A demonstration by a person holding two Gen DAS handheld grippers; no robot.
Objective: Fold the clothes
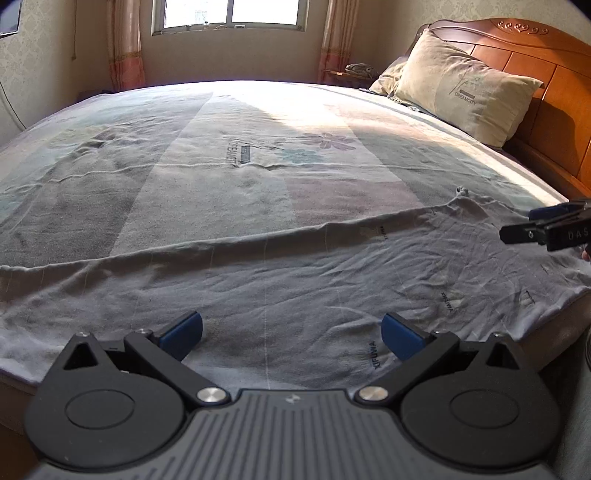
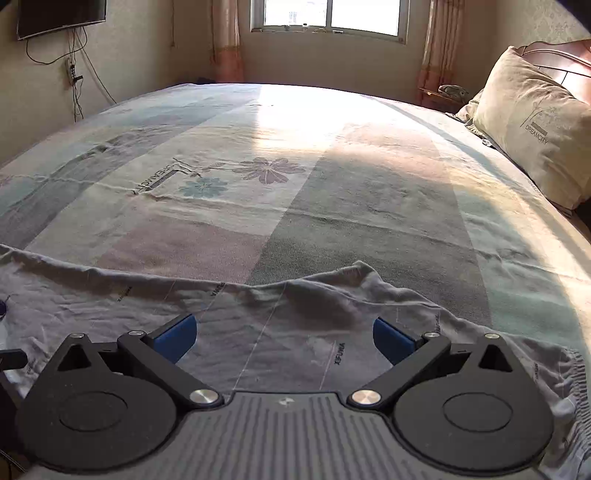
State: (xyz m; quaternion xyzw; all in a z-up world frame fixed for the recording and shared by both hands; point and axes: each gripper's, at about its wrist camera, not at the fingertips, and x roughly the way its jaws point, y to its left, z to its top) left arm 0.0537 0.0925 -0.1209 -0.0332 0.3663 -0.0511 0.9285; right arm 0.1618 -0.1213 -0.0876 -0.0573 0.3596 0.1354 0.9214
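Grey trousers (image 1: 295, 273) are lying flat on the bed (image 1: 221, 155), beneath both tongs. Left tongs (image 1: 291, 334) and right tongs (image 2: 284, 338) are gaping apart, gripping nothing. Only the right view is showing the elastic waistband (image 2: 576, 373) beside its right finger, and a wall television (image 2: 61, 14).

Sunlight from a window (image 2: 330, 16) fell across a wide bed (image 2: 332, 177) covered in a striped, flower-printed sheet (image 1: 229, 155). Pink curtains (image 1: 125, 44) flanked the glass, a pillow (image 1: 465, 88) leaned on the carved wooden headboard (image 1: 546, 62), and a television (image 2: 61, 16) hung on the patterned wall.
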